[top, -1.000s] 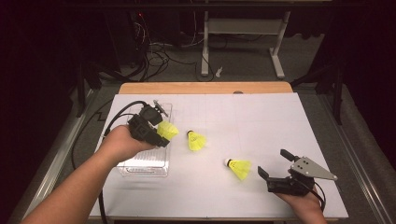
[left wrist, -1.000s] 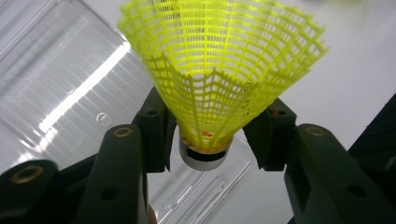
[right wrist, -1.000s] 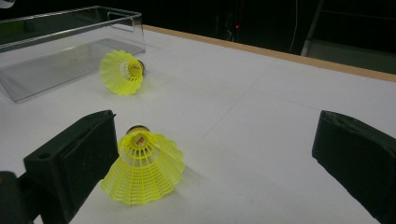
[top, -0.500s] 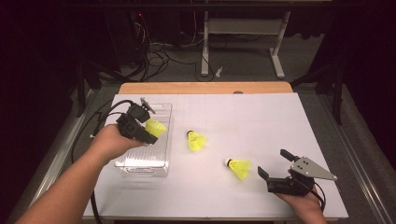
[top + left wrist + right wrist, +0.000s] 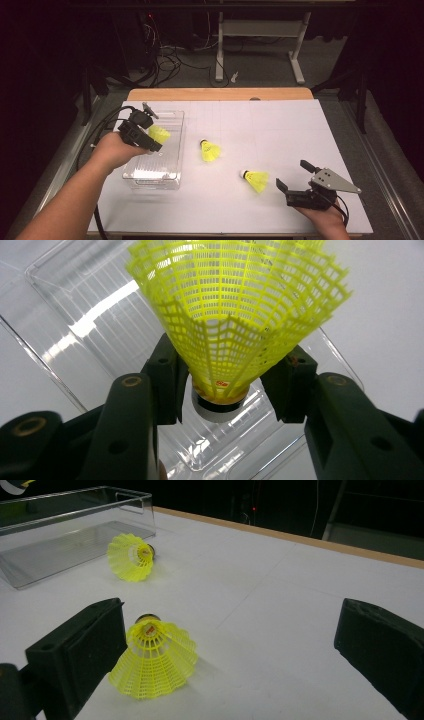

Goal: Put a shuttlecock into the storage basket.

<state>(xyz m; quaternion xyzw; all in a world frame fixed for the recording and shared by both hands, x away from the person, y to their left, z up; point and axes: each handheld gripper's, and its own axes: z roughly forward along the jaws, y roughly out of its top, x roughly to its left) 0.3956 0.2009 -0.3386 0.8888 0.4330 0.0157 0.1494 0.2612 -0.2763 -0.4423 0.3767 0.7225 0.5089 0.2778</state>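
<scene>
Dark room behind, cables and a stand on the floor; white worktop [image 5: 280, 130] with a wooden far edge. Clear plastic box [image 5: 172, 175] at the left side. Left gripper [image 5: 150, 140] over the box, fingers [image 5: 167, 375] clenched on a yellow shuttlecock [image 5: 235, 305] near its cork end, skirt pointing away from the camera in the left gripper view, box floor seen beneath. Compared with a second ago: moved from the box's right rim, toward the far left and slightly down, now well inside the box outline; grip width unchanged. Means carry done, drop-off likely next, release not yet made. Second shuttlecock [image 5: 210, 150] lying on the worktop just right of the box, third shuttlecock [image 5: 256, 180] nearer and further right, close to the right gripper [image 5: 295, 184]. Right gripper resting at the near right, same place as before, fingers [image 5: 75, 650] released and spread wide, nothing between the pads; third shuttlecock on its side just ahead of the left pad in the right gripper view. Two still to collect, judged from layout.
</scene>
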